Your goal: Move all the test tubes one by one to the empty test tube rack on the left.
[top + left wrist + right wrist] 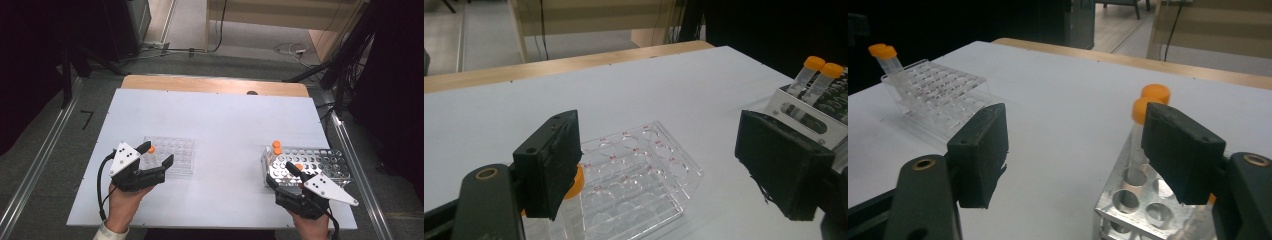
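Observation:
A clear plastic rack [175, 152] lies left of the table's middle, with one orange-capped tube [151, 149] standing in its near left corner. My left gripper [156, 154] hovers open over that corner; the tube's cap [579, 181] peeks out beside the left jaw, untouched by the pads. At the right stands a metal rack [325, 165] holding two orange-capped tubes [276, 147] at its far left corner and a third cap [298, 166] nearer me. My right gripper [280, 174] is open at the metal rack's left end [1128, 200], with the two tubes [1148, 102] just behind its right jaw.
A white board [220, 120] covers the table, with a wooden strip [215, 84] along its far edge. Bare board lies between the two racks. Cables [295, 50] run over the floor beyond the table, and metal rails [350, 145] flank both sides.

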The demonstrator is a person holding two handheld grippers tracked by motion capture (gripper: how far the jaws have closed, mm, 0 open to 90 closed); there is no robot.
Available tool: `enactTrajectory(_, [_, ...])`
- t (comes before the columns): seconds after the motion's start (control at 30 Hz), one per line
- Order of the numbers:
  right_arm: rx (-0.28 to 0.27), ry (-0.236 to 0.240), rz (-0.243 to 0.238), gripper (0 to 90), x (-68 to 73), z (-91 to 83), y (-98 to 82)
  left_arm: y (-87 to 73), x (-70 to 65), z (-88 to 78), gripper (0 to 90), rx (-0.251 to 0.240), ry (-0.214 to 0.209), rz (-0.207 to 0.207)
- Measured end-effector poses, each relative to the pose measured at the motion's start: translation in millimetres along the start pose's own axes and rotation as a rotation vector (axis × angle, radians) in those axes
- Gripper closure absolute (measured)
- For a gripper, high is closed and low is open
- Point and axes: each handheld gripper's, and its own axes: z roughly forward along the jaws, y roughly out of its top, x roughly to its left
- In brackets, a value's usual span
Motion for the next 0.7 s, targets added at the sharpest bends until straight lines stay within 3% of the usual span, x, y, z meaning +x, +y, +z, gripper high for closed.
enactTrajectory(0.3, [-0.023, -0.067, 0.016, 25.9, -16.0, -7.7, 0.5, -0.3, -0.3, 0.4, 18.8, 0.003, -0.001, 0.004])
enactTrajectory(0.7, [-0.008, -0.176, 0.045, 26.3, -41.6, -0.5, -15.3, -1.8, -0.9, 1.9, 18.7, 0.012, 0.0, 0.011])
